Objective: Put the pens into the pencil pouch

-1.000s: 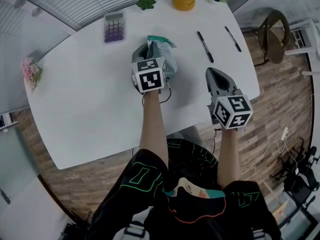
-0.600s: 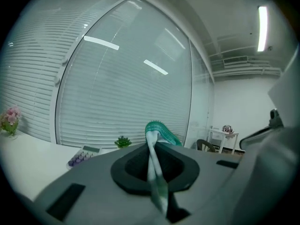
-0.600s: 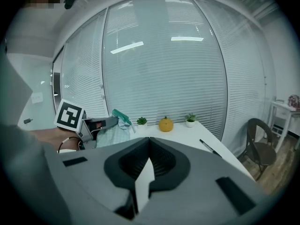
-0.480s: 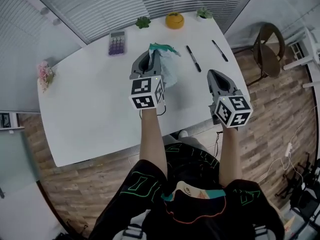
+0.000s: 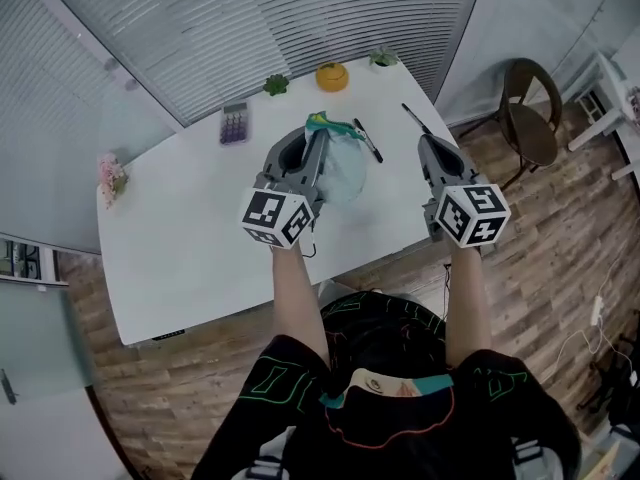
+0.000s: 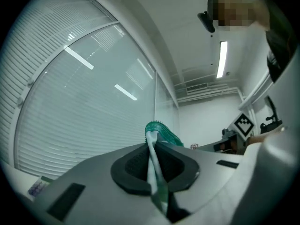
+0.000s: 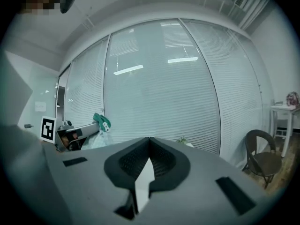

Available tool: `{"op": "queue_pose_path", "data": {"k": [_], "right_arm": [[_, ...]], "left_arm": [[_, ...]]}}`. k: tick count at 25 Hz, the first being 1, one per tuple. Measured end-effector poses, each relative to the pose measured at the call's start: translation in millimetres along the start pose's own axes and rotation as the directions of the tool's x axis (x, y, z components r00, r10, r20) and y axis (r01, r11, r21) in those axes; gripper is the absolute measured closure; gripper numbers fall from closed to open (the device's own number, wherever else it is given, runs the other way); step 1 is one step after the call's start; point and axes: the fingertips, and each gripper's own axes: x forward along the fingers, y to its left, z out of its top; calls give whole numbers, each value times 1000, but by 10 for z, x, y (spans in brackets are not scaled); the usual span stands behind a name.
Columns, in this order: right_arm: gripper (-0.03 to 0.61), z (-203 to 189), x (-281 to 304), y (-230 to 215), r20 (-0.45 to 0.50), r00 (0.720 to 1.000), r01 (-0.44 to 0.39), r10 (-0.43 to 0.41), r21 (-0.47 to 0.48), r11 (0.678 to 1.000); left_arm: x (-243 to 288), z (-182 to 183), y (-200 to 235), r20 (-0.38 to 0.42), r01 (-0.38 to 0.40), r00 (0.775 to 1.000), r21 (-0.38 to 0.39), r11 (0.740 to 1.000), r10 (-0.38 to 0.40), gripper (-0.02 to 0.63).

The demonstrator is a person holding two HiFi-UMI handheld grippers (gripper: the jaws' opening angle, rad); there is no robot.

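1. Head view: The left gripper [image 5: 318, 140] has its jaws closed on the top edge of the pencil pouch [image 5: 343, 173], a pale see-through bag with a teal rim. It appears to be held up above the white worktop [image 5: 180, 238], not lying on it. Two dark pens are on the worktop beyond it. One pen [image 5: 367, 140] is just right of the pouch and the other pen [image 5: 418, 118] is nearer the far right edge, close to the tip of the right gripper [image 5: 428, 146]. Neither pen is touched by either gripper.

2. Left gripper view: The jaws are pinched onto a thin fold of the pouch [image 6: 162, 132], and its teal zip edge sticks out past the tips. The camera faces the blinds and ceiling, so no pen shows here.

3. Right gripper view: The jaws are closed together with nothing between them. The pouch [image 7: 100, 124] shows at the left, hanging from the left gripper [image 7: 79, 131].

4. Progress, as I judge it: The pouch is in hand, but both visible pens are still outside it. Whether the pouch is unzipped cannot be told. Picking up each pen and slipping it in remains.
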Motion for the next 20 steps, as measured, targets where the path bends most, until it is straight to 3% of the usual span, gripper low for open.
{"op": "queue_pose_path", "data": {"k": [4, 11, 17, 20], "right_arm": [[580, 200, -123, -84, 61, 998, -27, 27, 0, 1000], [580, 399, -358, -48, 155, 976, -152, 150, -2, 988], [580, 548, -515, 121, 224, 927, -302, 301, -27, 953], [575, 611, -586, 288, 230, 890, -394, 393, -43, 918]], "left_arm": [[-14, 164, -349, 66, 135, 989, -18, 991, -134, 592], [-87, 342, -855, 146, 309, 942, -31, 951, -301, 591], [-101, 372, -1116, 140, 369, 920, -6, 929, -365, 591], [-97, 389, -1225, 133, 394, 911, 4, 919, -391, 589]]}}
